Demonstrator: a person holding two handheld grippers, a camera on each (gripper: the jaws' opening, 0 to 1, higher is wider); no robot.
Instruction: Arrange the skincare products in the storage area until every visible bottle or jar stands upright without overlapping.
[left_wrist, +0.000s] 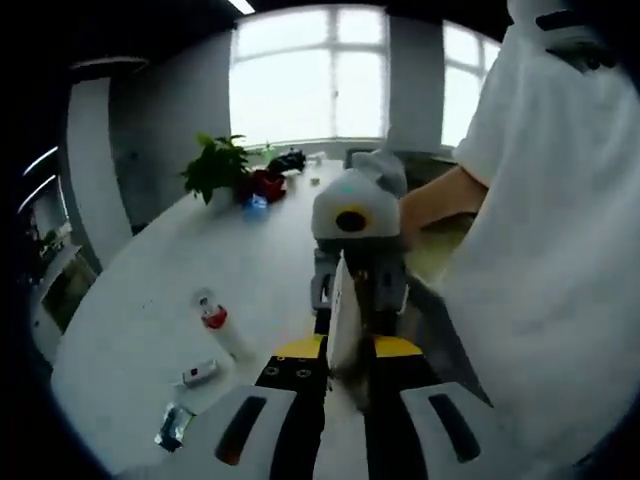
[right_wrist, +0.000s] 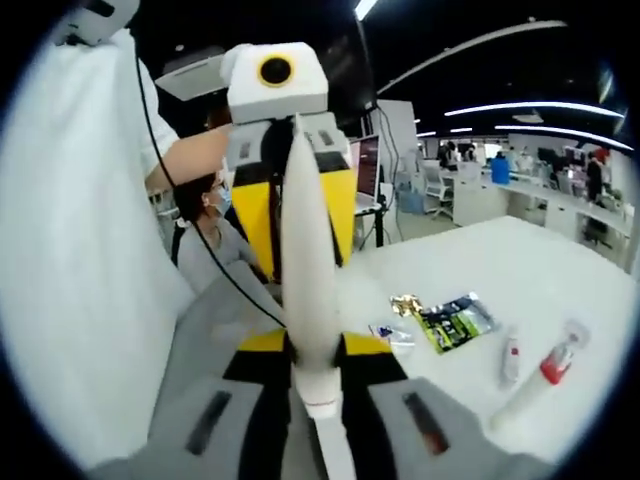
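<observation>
White tube (right_wrist: 308, 270) clamped between yellow-and-black jaws, white table (right_wrist: 500, 270) beyond, white bottle with red cap (right_wrist: 545, 375) right of the right gripper (right_wrist: 318, 385), green-black sachet (right_wrist: 455, 320), green plant (left_wrist: 215, 165) far ahead of the left gripper (left_wrist: 345, 385)

The place is an open-plan office. A large white table (left_wrist: 150, 300) stands under a wide window (left_wrist: 310, 75), with a potted plant (left_wrist: 218, 168) on it. In the right gripper view, long ceiling lights (right_wrist: 530, 105) run over rows of desks (right_wrist: 520, 195), a monitor (right_wrist: 367, 165) stands near, and people sit at work far behind.
</observation>
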